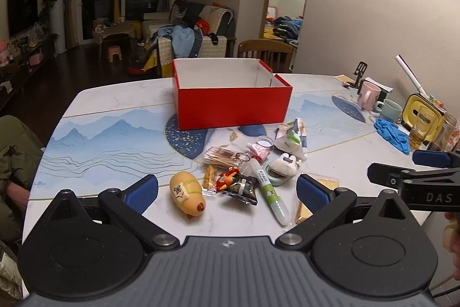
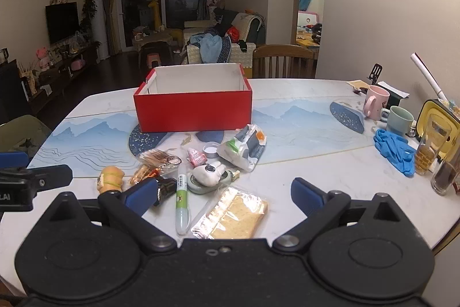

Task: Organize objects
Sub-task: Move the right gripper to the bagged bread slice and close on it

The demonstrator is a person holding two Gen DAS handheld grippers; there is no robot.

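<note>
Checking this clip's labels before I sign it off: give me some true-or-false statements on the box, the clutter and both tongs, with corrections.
1. The red box stands open, nothing visible inside. True.
2. Both the left tongs and right tongs grip an item. False: both stand open, holding nothing.
3. The green-capped marker lies in the box. False: it lies on the table, nearer than the box.
4. The blue gloves lie beside the mugs. True.
5. The wrapped cracker lies nearest the right tongs. True.
</note>
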